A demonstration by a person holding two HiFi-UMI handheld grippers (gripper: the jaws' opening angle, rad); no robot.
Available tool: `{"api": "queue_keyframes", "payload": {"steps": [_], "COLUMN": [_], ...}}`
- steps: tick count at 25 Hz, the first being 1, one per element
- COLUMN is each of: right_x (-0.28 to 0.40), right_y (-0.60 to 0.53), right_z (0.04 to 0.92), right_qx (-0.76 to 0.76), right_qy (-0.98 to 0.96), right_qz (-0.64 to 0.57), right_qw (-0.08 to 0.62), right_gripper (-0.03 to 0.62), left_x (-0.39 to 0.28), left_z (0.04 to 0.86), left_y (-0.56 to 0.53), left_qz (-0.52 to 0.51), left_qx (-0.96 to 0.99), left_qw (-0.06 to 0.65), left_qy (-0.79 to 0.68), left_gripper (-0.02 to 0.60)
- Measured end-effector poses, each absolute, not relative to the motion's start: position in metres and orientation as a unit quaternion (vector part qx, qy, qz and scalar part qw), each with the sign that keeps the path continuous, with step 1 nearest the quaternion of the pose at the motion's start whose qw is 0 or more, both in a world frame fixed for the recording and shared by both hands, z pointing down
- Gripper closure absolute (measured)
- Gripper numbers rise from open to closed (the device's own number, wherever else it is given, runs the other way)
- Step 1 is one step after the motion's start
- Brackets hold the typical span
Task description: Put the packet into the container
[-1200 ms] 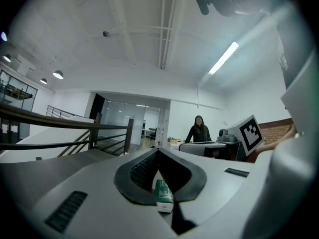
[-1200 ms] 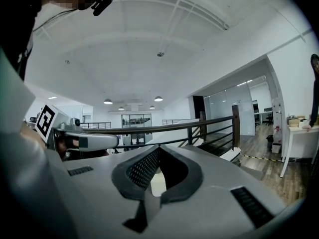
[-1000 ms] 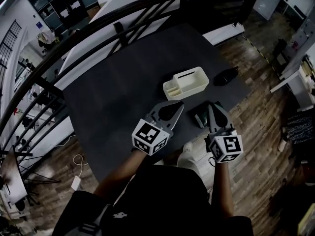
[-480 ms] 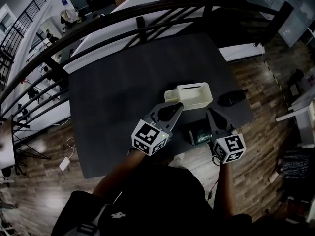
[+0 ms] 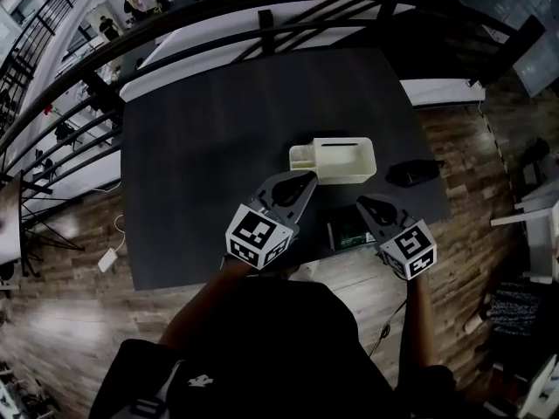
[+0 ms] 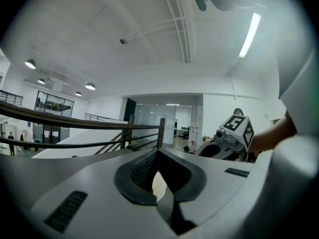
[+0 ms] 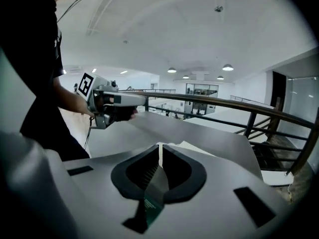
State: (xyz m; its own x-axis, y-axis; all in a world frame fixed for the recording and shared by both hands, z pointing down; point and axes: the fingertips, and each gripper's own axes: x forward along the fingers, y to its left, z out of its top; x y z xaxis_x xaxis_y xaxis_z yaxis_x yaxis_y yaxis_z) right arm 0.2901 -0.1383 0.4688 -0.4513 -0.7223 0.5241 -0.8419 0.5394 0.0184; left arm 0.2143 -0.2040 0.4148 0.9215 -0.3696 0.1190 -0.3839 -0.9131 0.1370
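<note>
Because your right gripper (image 5: 363, 204) and left gripper (image 5: 304, 182) both have jaws pressed together (nothing between them), lowering the right one risks nudging the packet (image 5: 348, 232) off the near edge of the table (image 5: 201, 164).

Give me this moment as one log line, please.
left gripper shut | right gripper shut near packet | packet on table, outside container

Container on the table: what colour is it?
The container is cream white; the head view shows it best.
</note>
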Motion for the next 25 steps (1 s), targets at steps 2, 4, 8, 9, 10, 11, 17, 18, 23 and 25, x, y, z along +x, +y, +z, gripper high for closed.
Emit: {"api": "queue_keyframes", "payload": {"steps": [2, 4, 8, 9, 10, 11, 17, 18, 23, 25], "right_x": [0.294, 0.297, 0.295, 0.294, 0.295, 0.296, 0.297, 0.299, 0.302, 0.305], "right_y": [-0.136, -0.134, -0.121, -0.118, -0.115, -0.113, -0.097, -0.092, -0.086, -0.080], "right_z": [0.480, 0.490, 0.516, 0.524, 0.532, 0.540, 0.581, 0.587, 0.610, 0.620], "right_qx": [0.436, 0.406, 0.332, 0.316, 0.301, 0.289, 0.214, 0.203, 0.163, 0.143], "right_qy": [-0.846, -0.849, -0.851, -0.847, -0.843, -0.839, -0.817, -0.812, -0.793, -0.783], "right_qz": [0.121, 0.121, 0.123, 0.121, 0.120, 0.123, 0.166, 0.167, 0.150, 0.146], "right_qw": [0.281, 0.316, 0.389, 0.410, 0.430, 0.445, 0.509, 0.522, 0.567, 0.587], "right_gripper": [0.589, 0.589, 0.533, 0.533, 0.533, 0.533, 0.431, 0.413, 0.312, 0.237], "left_x": [0.213, 0.212, 0.210, 0.209, 0.207, 0.206, 0.200, 0.199, 0.196, 0.195], "left_z": [0.418, 0.422, 0.426, 0.427, 0.428, 0.429, 0.438, 0.438, 0.439, 0.443], "left_y": [-0.205, -0.206, -0.202, -0.202, -0.202, -0.201, -0.199, -0.199, -0.200, -0.199], "left_qz": [0.049, 0.053, 0.062, 0.062, 0.063, 0.064, 0.077, 0.079, 0.080, 0.085], "left_qx": [0.975, 0.973, 0.971, 0.971, 0.970, 0.969, 0.965, 0.965, 0.963, 0.961], "left_qw": [0.081, 0.084, 0.079, 0.080, 0.081, 0.082, 0.082, 0.083, 0.074, 0.075], "left_qy": [-0.199, -0.207, -0.216, -0.218, -0.221, -0.224, -0.236, -0.238, -0.247, -0.253], "left_gripper": [0.577, 0.577, 0.577, 0.577, 0.577, 0.577, 0.575, 0.577, 0.577, 0.577]}}
